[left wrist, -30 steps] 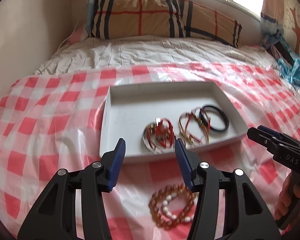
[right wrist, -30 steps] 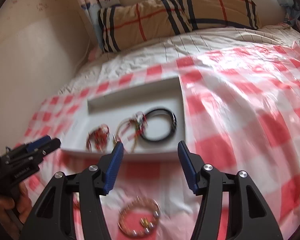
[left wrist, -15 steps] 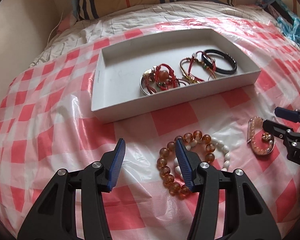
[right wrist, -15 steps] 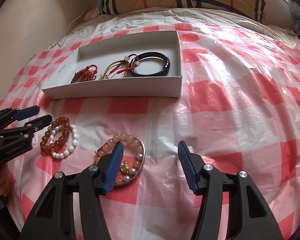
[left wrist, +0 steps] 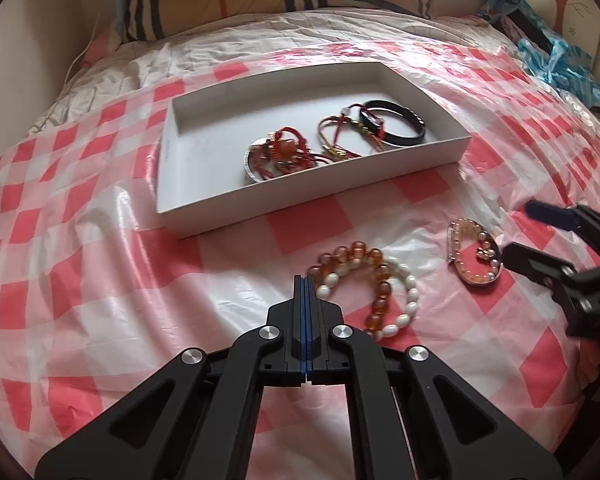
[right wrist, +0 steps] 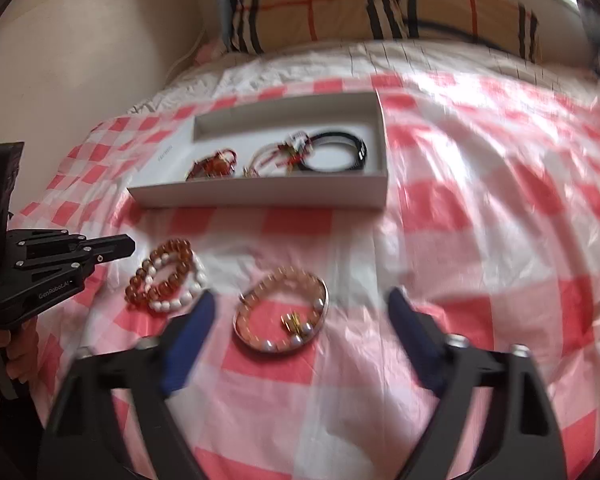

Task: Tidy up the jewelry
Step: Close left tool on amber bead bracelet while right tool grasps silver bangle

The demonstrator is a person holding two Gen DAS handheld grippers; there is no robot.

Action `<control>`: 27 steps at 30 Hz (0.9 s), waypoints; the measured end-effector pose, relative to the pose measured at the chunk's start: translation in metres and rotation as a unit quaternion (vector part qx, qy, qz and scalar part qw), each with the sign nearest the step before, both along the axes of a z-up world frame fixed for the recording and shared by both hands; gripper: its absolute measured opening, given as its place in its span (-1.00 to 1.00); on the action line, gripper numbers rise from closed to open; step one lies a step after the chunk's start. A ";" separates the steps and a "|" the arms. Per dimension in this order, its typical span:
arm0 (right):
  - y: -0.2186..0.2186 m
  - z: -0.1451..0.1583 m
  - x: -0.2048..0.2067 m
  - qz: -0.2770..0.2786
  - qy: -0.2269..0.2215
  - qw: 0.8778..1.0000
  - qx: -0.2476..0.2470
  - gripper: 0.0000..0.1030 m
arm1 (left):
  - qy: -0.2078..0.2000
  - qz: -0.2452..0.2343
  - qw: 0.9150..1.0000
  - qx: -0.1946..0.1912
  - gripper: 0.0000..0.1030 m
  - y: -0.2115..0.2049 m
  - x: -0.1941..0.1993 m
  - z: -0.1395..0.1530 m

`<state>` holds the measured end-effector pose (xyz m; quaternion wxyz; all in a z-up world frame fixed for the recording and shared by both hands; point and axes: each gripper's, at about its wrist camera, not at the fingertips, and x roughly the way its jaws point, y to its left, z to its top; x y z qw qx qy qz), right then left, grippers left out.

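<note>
Left hand-held gripper (left wrist: 305,280) squeezed tight on nothing. Right hand-held gripper (right wrist: 300,308) opening wide, empty, around pink bracelet (right wrist: 281,314) at lower middle, on bed. Could slip on shiny plastic sheet (right wrist: 480,220), missing box (right wrist: 260,194).

Both looking steeply down from close above the bed (left wrist: 100,240), facing the pillow (right wrist: 380,4) at frame top; sharing the white tray (left wrist: 312,196) at upper centre and the two loose bracelets below it.

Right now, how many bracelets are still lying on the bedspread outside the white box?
2. The amber and white bead bracelet lies ahead of the left gripper; the pink bead bangle lies between the right gripper's opening jaws. None looks hidden.
</note>
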<state>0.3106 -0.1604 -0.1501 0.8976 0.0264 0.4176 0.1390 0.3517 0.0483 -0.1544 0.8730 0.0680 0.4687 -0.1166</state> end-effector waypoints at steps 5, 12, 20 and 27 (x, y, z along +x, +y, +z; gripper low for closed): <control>0.029 -0.023 0.014 0.042 0.041 0.996 -0.072 0.50 | 0.003 -0.016 1.000 -0.014 -0.92 -0.004 0.008 -0.001; 0.014 -0.017 0.015 0.036 0.040 0.998 -0.032 0.18 | 0.044 -0.030 0.998 0.027 -0.67 -0.024 0.025 -0.029; -0.003 0.008 0.013 0.011 -0.009 0.999 0.030 0.18 | 0.019 -0.037 0.998 -0.039 -0.80 -0.011 0.004 0.002; -0.004 0.012 0.010 0.008 -0.026 0.999 0.026 0.18 | -0.019 -0.042 0.994 -0.100 -0.80 -0.005 0.003 0.024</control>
